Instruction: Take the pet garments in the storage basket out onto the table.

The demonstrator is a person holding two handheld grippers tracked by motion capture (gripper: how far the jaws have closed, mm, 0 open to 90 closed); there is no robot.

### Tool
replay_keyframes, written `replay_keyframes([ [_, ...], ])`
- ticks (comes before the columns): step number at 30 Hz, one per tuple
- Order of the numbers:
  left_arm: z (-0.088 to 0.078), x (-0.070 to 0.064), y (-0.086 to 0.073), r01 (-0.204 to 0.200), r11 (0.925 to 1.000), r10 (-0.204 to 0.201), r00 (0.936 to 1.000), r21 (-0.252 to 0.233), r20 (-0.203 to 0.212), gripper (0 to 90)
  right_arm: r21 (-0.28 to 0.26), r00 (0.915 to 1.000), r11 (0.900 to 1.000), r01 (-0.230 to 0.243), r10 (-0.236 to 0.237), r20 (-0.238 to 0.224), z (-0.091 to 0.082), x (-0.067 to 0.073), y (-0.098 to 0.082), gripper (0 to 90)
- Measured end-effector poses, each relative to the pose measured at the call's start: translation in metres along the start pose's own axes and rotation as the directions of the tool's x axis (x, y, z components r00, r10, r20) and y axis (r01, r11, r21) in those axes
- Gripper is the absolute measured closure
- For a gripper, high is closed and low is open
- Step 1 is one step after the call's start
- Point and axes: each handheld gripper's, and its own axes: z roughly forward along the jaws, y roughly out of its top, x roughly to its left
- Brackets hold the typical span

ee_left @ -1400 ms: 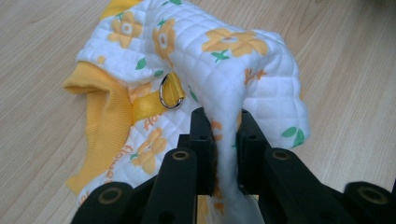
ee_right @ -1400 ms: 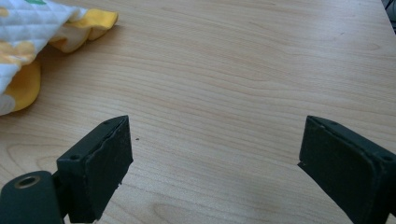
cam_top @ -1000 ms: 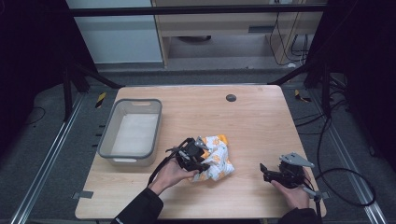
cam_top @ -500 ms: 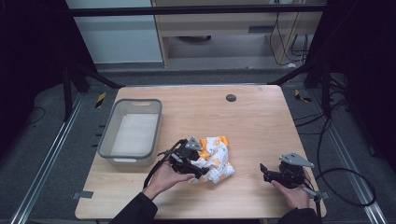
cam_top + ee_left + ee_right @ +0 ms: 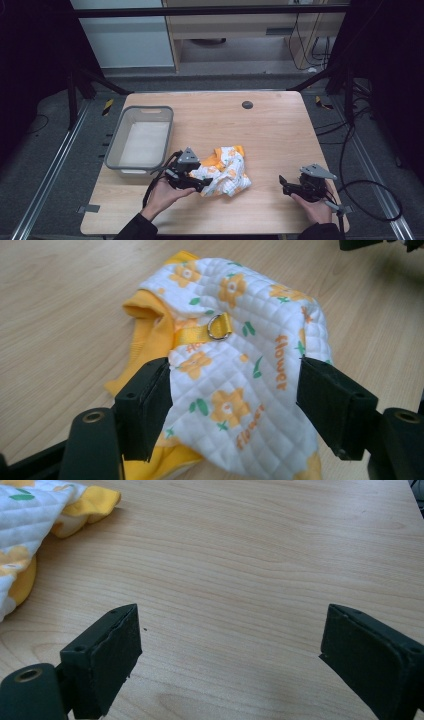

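at the table's (image 5: 280, 125) left edge sits a grey bin (image 5: 140, 141), nothing in it. just right of it your left hand (image 5: 162, 194) holds the left gripper (image 5: 205, 184) at the garment (image 5: 227, 169), a quilted white piece with orange flowers and yellow trim, lying crumpled near the table's middle front. in the left gripper view the jaws stand wide, one on each side of the garment's (image 5: 240, 375) near fold, the left jaw touching the cloth; they are not closed on it. a metal ring (image 5: 219, 327) on a yellow strap sits on top. farther right your right gripper (image 5: 285, 184) rests low over bare wood, well apart from the garment, jaws spread wide and holding nothing. a small dark disc (image 5: 247, 104) lies near the far edge.
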Motion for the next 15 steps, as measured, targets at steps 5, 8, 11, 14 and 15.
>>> replay_keyframes([
  [5, -0.014, 0.005, -0.01, 0.02, 0.9983, -0.022, 0.9987, -0.054, -0.046, 29.6, 0.0, 1.0, 1.0, 0.0, 0.0, 0.001, 0.0, 0.0, 0.0, 9.2],
  [8, -0.023, 0.007, -0.018, 0.028, 0.997, -0.033, 0.9967, -0.073, -0.075, 28.6, 0.002, 1.0, 1.0, -0.007, 0.007, -0.001, -0.001, 0.0, -0.001, 8.9],
  [11, -0.029, 0.01, -0.026, 0.038, 0.9954, -0.047, 0.9938, -0.088, -0.101, 28.9, 0.004, 1.0, 1.0, -0.007, 0.007, 0.0, -0.001, 0.0, -0.001, 8.7],
  [14, -0.036, 0.012, -0.035, 0.052, 0.9922, -0.066, 0.9901, -0.113, -0.123, 29.2, 0.003, 1.0, 1.0, -0.005, 0.005, 0.0, -0.001, 0.0, -0.001, 8.6],
  [15, -0.038, 0.013, -0.038, 0.056, 0.9912, -0.072, 0.9888, -0.12, -0.131, 29.3, 0.003, 1.0, 1.0, -0.004, 0.004, 0.001, -0.001, 0.0, -0.001, 8.6],
])
